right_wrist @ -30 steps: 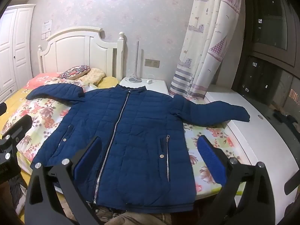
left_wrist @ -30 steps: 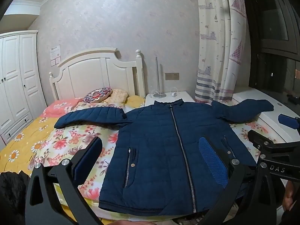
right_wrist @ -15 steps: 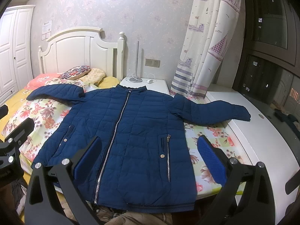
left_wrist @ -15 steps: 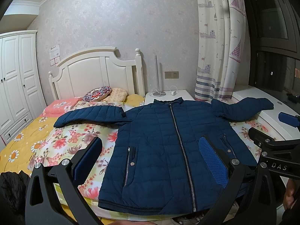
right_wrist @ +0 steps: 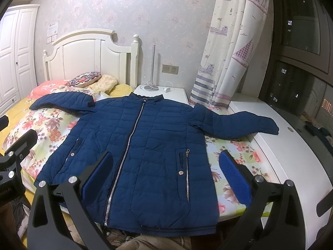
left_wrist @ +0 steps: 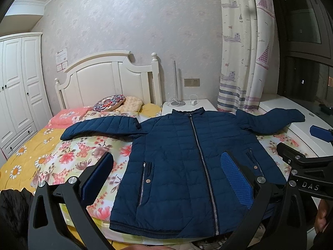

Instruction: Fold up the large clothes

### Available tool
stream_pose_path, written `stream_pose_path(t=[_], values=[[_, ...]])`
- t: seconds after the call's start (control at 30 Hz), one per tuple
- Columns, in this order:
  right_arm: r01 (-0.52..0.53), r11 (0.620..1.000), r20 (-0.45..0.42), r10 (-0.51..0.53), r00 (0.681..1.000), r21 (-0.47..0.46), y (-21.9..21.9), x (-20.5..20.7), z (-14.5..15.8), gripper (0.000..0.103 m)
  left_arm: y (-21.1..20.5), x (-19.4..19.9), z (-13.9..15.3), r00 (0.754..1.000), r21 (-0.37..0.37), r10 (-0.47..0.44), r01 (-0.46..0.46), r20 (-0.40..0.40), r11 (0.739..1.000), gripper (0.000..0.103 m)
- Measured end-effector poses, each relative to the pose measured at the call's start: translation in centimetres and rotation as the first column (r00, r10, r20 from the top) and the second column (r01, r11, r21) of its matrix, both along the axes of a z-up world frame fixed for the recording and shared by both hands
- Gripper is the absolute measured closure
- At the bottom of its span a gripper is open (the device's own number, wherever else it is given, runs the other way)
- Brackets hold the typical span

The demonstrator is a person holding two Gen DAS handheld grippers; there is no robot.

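Nearest in the left wrist view, the left claw (left_wrist: 166,173) is spread wide, its blue-padded fingers (left_wrist: 235,175) holding nothing and hanging above the near edge of the bed (left_wrist: 29,156). The right claw (right_wrist: 164,175) is likewise spread wide and empty, hovering over the lower part of the garment. Beyond them the navy blue quilted zip-up jacket (right_wrist: 149,145) lies flat, front up and zipped, across the floral quilt (left_wrist: 83,152), its hem at the bed's near edge and its collar toward the far edge. One sleeve stretches toward the pillows (left_wrist: 116,104); the other reaches onto the white window ledge (right_wrist: 291,145). Farther back stand the white headboard (left_wrist: 108,79), a white nightstand (right_wrist: 166,93) and a sailboat-print curtain (right_wrist: 224,41).
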State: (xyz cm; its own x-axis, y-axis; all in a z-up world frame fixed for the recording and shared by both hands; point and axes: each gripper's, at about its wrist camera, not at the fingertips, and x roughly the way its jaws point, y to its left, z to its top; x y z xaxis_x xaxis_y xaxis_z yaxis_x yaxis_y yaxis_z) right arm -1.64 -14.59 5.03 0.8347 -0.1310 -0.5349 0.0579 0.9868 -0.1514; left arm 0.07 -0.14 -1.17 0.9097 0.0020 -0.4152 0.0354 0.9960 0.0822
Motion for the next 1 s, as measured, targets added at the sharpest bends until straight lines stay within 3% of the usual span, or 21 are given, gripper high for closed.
stream_pose_path(t=[1.0], values=[[-0.004,1.000,-0.004,0.004,1.000,0.000,0.9,0.1,-0.7,0.002,0.4,-0.1,-0.3,1.000,-0.004,0.003,-0.003,-0.004,1.000,0.004]])
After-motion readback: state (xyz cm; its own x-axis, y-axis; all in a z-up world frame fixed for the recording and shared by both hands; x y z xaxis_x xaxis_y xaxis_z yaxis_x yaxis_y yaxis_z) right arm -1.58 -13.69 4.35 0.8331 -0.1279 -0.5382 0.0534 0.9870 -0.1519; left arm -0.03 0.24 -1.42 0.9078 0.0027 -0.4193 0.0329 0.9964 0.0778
